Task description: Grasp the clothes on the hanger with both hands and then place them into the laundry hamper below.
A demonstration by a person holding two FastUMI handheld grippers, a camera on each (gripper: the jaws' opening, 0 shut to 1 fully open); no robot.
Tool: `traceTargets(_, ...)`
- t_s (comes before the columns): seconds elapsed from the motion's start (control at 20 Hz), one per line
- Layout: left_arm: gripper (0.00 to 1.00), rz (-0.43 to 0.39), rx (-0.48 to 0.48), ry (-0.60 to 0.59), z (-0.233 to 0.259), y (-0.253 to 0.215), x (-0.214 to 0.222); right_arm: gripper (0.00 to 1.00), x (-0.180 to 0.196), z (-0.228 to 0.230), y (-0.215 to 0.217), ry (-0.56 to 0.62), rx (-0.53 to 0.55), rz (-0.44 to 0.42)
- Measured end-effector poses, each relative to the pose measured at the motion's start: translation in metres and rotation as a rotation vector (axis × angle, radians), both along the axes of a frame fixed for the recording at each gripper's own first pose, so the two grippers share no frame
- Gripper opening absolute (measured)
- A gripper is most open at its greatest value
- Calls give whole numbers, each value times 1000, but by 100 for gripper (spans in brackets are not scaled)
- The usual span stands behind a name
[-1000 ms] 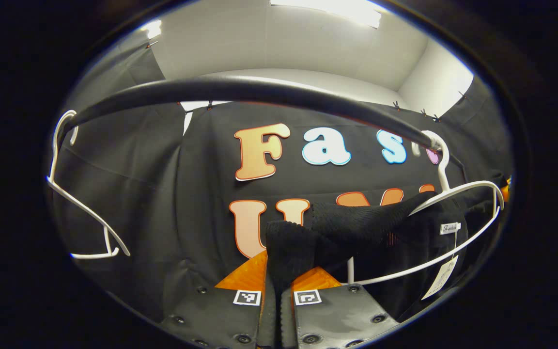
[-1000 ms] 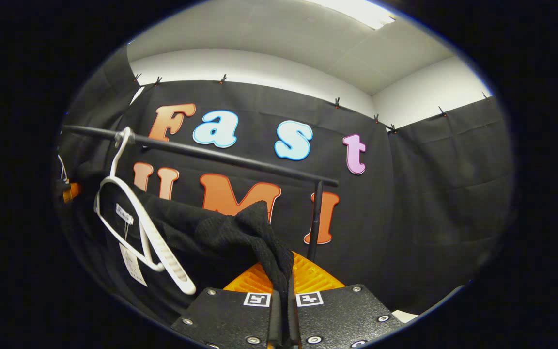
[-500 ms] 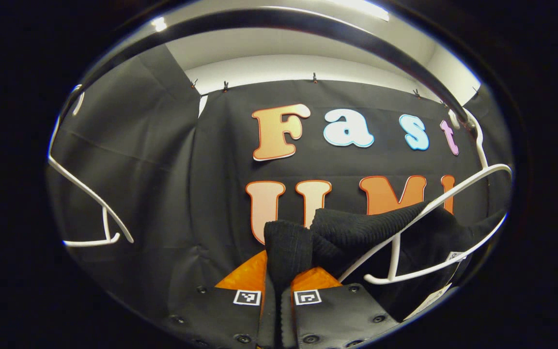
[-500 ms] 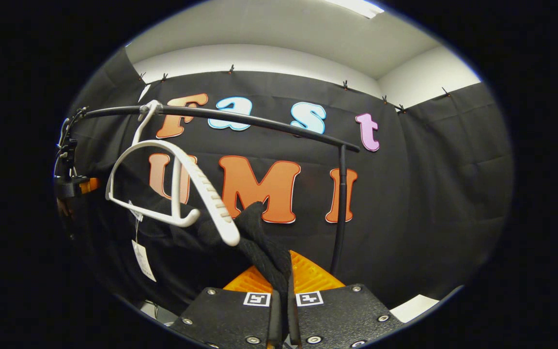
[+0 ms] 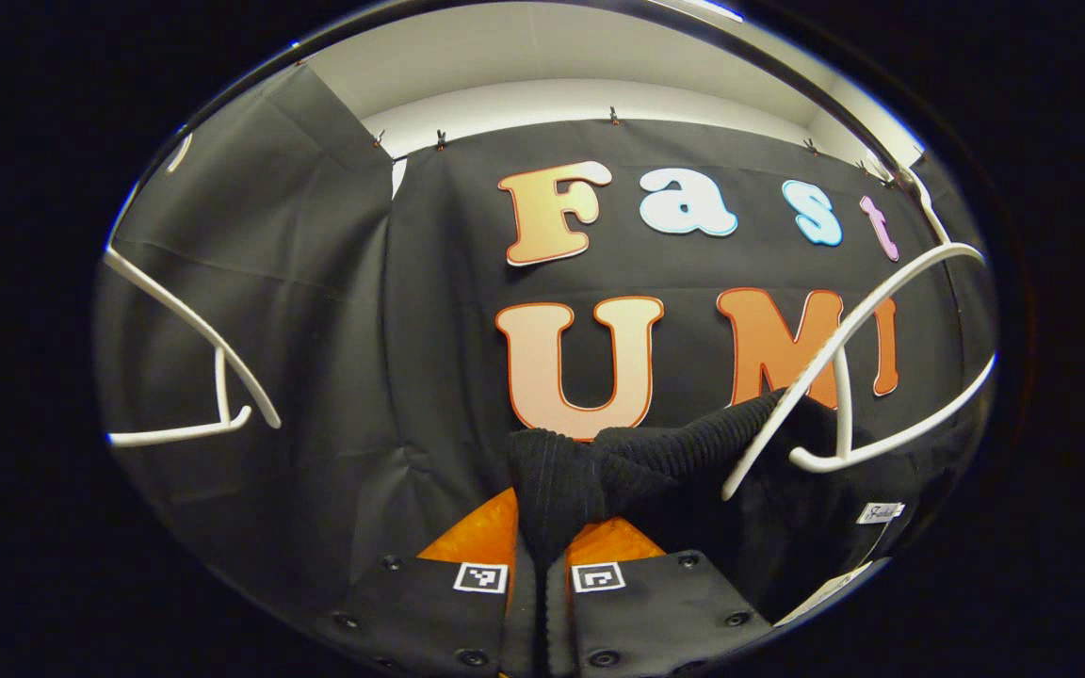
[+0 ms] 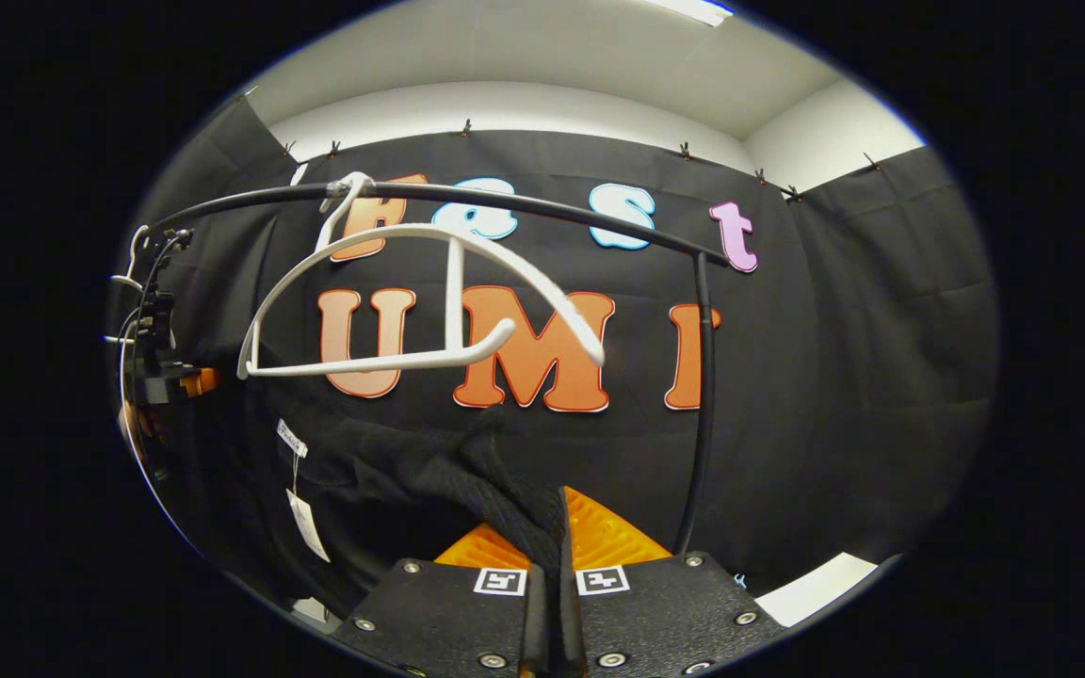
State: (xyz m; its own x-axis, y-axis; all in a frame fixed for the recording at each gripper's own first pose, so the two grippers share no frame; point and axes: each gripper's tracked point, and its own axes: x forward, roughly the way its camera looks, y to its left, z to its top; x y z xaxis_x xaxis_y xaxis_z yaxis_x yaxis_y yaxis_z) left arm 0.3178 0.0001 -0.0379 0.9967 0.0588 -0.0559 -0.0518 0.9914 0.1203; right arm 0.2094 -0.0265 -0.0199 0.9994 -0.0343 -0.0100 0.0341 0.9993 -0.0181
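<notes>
We had the black sweater [image 6: 429,471] strung between both grippers, hanging below the rail [image 6: 542,202] and clear of the white hanger [image 6: 411,311] at eleven o'clock. Right gripper [image 6: 552,589] was clamped on one end, left gripper [image 5: 541,574] on the other; the hamper lay below.

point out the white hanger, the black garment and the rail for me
white hanger [image 6: 411,232], right gripper view, on its curved top arm
black garment [image 5: 684,443], left gripper view, on the ribbed knit stretched toward the hanger
rail [image 6: 542,203], right gripper view, mid-span of the black bar
</notes>
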Motion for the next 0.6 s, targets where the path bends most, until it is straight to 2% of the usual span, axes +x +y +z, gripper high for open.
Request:
traceTargets(0.2, 11, 7, -2, 57, -29, 9, -33, 5, -15, -27, 24, 41, -12, 42)
traceTargets(0.4, 9, -64, -45, 140, -73, -15, -74, 5, -30, -74, 58, 118, -8, 101)
traceTargets(0.45, 11, -80, -55, 158, -85, -21, -85, 6, -32, -85, 67, 140, 0, 117)
traceTargets(0.6, 11, -125, -49, 221, -123, -42, -111, 6, -37, -121, 97, 202, 30, 163)
